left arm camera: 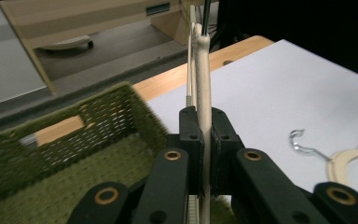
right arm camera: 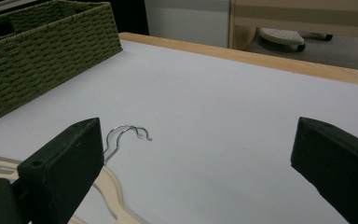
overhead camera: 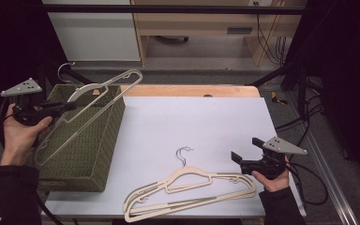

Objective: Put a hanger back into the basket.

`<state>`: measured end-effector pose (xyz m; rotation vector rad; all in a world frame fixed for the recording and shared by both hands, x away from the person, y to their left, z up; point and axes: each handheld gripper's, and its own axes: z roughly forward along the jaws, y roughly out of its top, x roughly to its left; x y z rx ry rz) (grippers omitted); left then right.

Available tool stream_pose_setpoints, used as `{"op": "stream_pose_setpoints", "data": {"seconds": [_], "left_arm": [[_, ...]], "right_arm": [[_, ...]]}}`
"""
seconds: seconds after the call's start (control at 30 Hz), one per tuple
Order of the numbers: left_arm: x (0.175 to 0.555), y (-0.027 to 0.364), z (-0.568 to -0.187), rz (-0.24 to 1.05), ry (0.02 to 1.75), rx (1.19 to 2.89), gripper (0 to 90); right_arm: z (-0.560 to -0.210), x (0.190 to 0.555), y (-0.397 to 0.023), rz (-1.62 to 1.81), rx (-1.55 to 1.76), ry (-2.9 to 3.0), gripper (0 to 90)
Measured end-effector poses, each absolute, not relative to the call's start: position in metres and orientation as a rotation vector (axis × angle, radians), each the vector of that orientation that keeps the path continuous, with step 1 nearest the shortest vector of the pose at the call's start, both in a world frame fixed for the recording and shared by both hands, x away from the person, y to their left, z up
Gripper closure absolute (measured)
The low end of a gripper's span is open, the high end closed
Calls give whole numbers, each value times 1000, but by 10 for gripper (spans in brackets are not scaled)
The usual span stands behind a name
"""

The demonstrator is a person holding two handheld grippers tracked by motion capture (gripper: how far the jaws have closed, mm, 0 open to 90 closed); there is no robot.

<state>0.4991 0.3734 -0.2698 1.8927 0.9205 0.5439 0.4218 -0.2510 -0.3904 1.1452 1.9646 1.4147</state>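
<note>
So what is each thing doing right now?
Left gripper: shut on a hanger.
Held hanger: lifted, tilted above the basket.
Right gripper: open, holding nothing.
Hangers on the table: lying flat in a pile.
Green basket: upright, open on top.

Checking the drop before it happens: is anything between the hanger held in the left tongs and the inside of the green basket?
Nothing visible. The hanger hangs over the open basket, clamped in the left tongs.
</note>
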Motion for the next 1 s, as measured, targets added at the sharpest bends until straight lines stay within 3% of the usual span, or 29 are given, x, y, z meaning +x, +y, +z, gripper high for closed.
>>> {"op": "stream_pose_setpoints", "data": {"seconds": [0.5,1.0], "left_arm": [[498,422,-299,577,1014,1846,858],[503,430,-340,556,1082,1930,857]], "right_arm": [[-392,423,-249,1410,1151,1964,34],[-393,424,-249,1404,1147,1977,35]]}}
